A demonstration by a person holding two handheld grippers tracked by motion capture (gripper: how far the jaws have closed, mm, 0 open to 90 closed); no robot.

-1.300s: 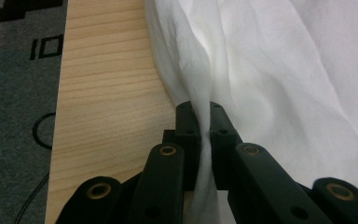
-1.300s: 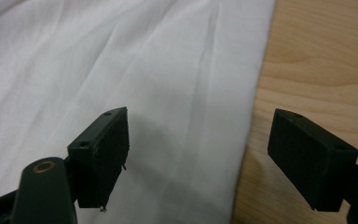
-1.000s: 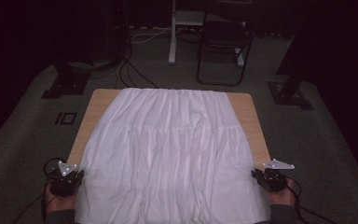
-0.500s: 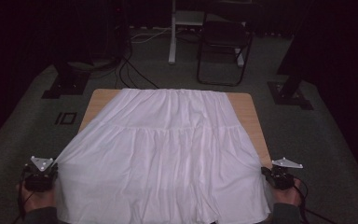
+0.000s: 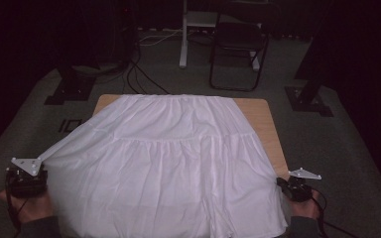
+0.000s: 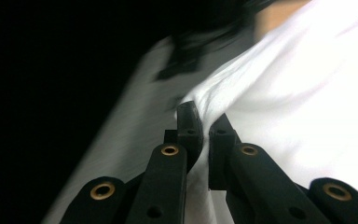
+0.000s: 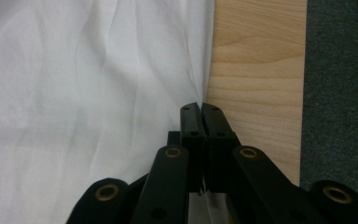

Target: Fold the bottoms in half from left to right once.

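Cloth (image 5: 168, 163), white and tiered like a skirt, lay spread over the worktop (image 5: 263, 124), its near hem hanging past the front edge. At the left, the left tongs (image 6: 203, 122) were closed on a pinch of the cloth's side edge, held out beyond the worktop's left side, so the fabric ran taut from the worktop to the grip. At the right, the right tongs (image 7: 200, 114) were shut tight on the cloth's right edge, just where it met bare wood. Behind the worktop stood a chair (image 5: 238, 42) on the carpet.

Fabric this thin looked light and limp; it would likely sag, crease and slip out of a shallow pinch. A hold at the side edges or hem corners, with even tension from both tongs, seemed best.
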